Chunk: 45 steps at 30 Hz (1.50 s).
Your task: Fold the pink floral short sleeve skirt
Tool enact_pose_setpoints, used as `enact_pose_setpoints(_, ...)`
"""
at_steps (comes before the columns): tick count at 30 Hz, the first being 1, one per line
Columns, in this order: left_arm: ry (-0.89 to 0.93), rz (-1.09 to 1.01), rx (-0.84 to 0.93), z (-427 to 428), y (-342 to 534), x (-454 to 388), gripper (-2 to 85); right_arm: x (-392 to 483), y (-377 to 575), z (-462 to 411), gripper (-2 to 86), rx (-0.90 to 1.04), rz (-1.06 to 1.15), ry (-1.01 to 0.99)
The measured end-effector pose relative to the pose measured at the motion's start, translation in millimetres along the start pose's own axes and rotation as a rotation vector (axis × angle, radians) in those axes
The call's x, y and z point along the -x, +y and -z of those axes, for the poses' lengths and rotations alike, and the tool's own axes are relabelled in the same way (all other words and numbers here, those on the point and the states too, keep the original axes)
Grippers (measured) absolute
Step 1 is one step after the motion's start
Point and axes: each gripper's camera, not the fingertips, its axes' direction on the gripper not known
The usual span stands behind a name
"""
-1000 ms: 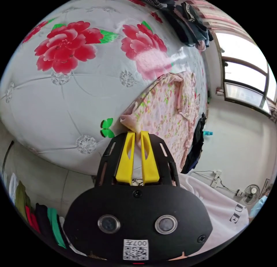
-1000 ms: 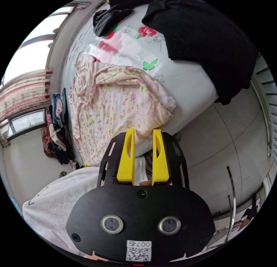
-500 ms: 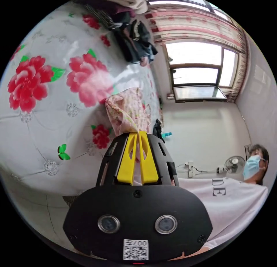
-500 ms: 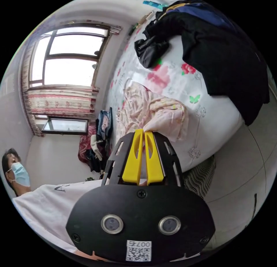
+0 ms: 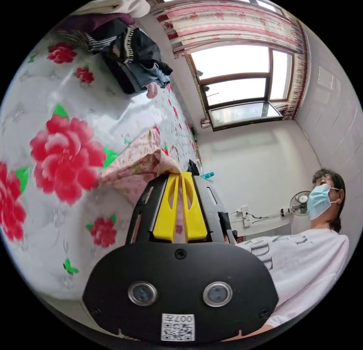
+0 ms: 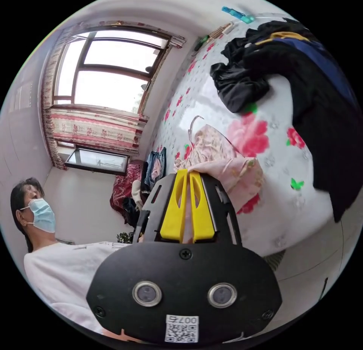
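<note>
The pink floral garment [image 5: 136, 168] lies on a white bed cover printed with red flowers, its near edge lifted off the bed. My left gripper [image 5: 180, 175] has its yellow jaws shut on that edge, with pink cloth showing between them. In the right gripper view the same garment [image 6: 223, 153] is bunched up and folded over itself. My right gripper [image 6: 188, 173] is shut on another part of its edge, cloth pinched between the jaws.
A heap of dark clothes [image 5: 132, 55] lies at the bed's far side. Black garments [image 6: 314, 100] cover the bed's other end. A person in a white shirt [image 5: 302, 259] and a mask stands by the bed. A window [image 6: 109, 78] with a striped curtain is behind.
Both grippers closed on the garment's near edge and raised it, carrying it over the rest toward the far side of the bed. Both cameras tilted up, bringing the window and the person into view.
</note>
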Motion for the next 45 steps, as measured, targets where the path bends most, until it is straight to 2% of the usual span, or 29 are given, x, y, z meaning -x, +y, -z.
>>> enact_pose_setpoints(4,-0.067,-0.017,0.033,-72.0,-89.0,13.2,-0.7,9.0,-93.1,-61.2,-0.2,0.031,0.05,0.009)
enact_pose_setpoints(8,-0.06,0.012,0.018,-144.5,-153.5,49.0,1.2,-2.0,-185.0,-146.7,0.3,0.041,0.145,0.215)
enact_pose_setpoints(10,-0.103,0.068,-0.064,-174.9,-174.7,73.3,3.5,-14.7,-212.4,-179.7,1.0,0.062,0.16,0.32)
enact_pose_setpoints(12,-0.15,0.106,-0.051,-193.4,-181.2,85.5,4.3,-28.8,-227.2,-204.9,1.8,0.107,0.125,0.394)
enact_pose_setpoints(18,-0.251,-0.085,0.077,-211.9,-136.5,80.2,4.6,-47.8,-178.2,-203.1,5.0,0.181,0.179,0.341)
enact_pose_setpoints(21,-0.334,-0.13,0.075,-198.0,-88.4,69.9,4.6,-67.0,-124.0,-156.5,7.3,0.113,0.072,0.313)
enact_pose_setpoints(24,-0.383,-0.144,0.108,-198.6,-47.0,59.1,4.8,-96.3,-67.1,-114.6,9.5,-0.002,-0.131,0.3)
enact_pose_setpoints(26,-0.396,-0.18,0.172,-213.6,-29.5,50.8,4.9,-120.7,-40.3,-107.9,10.7,-0.005,-0.249,0.2)
enact_pose_setpoints(30,-0.367,-0.293,0.354,-278.4,-7.6,37.2,5.1,-139.0,-31.5,-120.0,11.6,-0.036,-0.32,0.115)
enact_pose_setpoints(34,-0.277,-0.306,0.422,-336.0,-8.1,39.1,5.4,-149.8,-25.3,-145.1,11.7,-0.08,-0.427,-0.02)
enact_pose_setpoints(38,-0.356,-0.325,0.493,-373.2,-9.5,52.8,4.6,-150.1,-21.4,-159.3,11.2,-0.096,-0.483,-0.052)
enact_pose_setpoints(40,-0.361,-0.315,0.511,-382.1,-11.4,59.4,4.2,-143.5,-21.2,-156.9,11.0,-0.074,-0.483,-0.029)
enact_pose_setpoints(42,-0.326,-0.327,0.478,-378.4,-13.0,59.6,4.0,-125.0,-24.2,-142.6,10.8,-0.076,-0.414,0.094)
enact_pose_setpoints(44,-0.334,-0.341,0.463,-373.7,-14.2,61.8,4.0,-84.1,-40.7,-129.4,10.6,-0.067,-0.186,0.363)
enact_pose_setpoints(45,-0.348,-0.346,0.46,-370.6,-14.7,65.2,3.8,-73.4,-47.4,-130.6,10.6,-0.054,-0.121,0.434)
